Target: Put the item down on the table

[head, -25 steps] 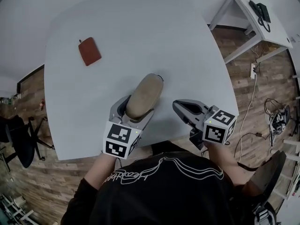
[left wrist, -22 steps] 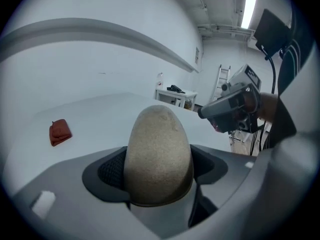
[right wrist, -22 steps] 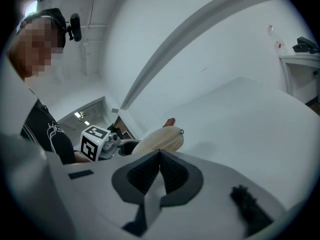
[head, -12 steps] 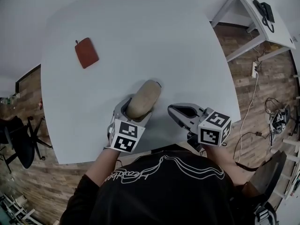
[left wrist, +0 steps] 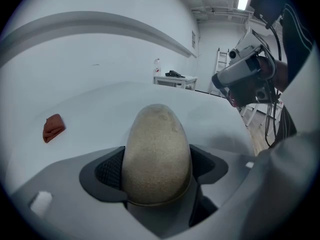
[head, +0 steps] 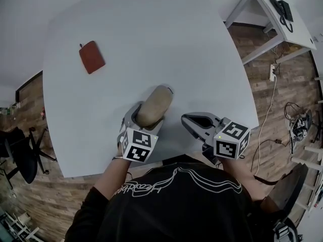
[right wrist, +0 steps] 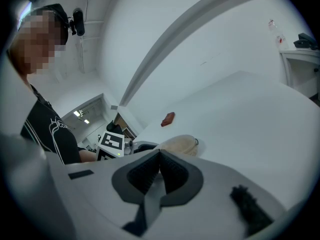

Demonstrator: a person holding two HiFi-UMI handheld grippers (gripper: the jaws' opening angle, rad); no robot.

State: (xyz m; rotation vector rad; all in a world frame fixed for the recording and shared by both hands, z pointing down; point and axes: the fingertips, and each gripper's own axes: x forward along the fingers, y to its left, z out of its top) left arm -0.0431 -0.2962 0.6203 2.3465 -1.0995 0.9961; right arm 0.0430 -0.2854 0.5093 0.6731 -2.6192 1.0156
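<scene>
A tan shoe (head: 154, 105) with a small loop at its far end lies lengthwise between the jaws of my left gripper (head: 145, 117), low over the white table (head: 151, 34) near its front edge. In the left gripper view the shoe (left wrist: 156, 154) fills the gap and both dark pads press on its sides, so the left gripper (left wrist: 157, 166) is shut on it. Whether it touches the tabletop I cannot tell. My right gripper (head: 187, 120) hovers just right of the shoe with nothing in it. Its pads meet, so the right gripper (right wrist: 159, 156) is shut. The shoe (right wrist: 179, 145) shows beyond it.
A red-brown wallet (head: 92, 57) lies at the table's far left. A white side table (head: 298, 32) with a phone (head: 280, 9) stands at the right over a wooden floor with cables (head: 298, 125). A black office chair (head: 20, 155) stands at the left.
My left gripper has sunk a little toward the table and drawn back slightly, with the tan shoe still in it. The right gripper has hardly moved.
</scene>
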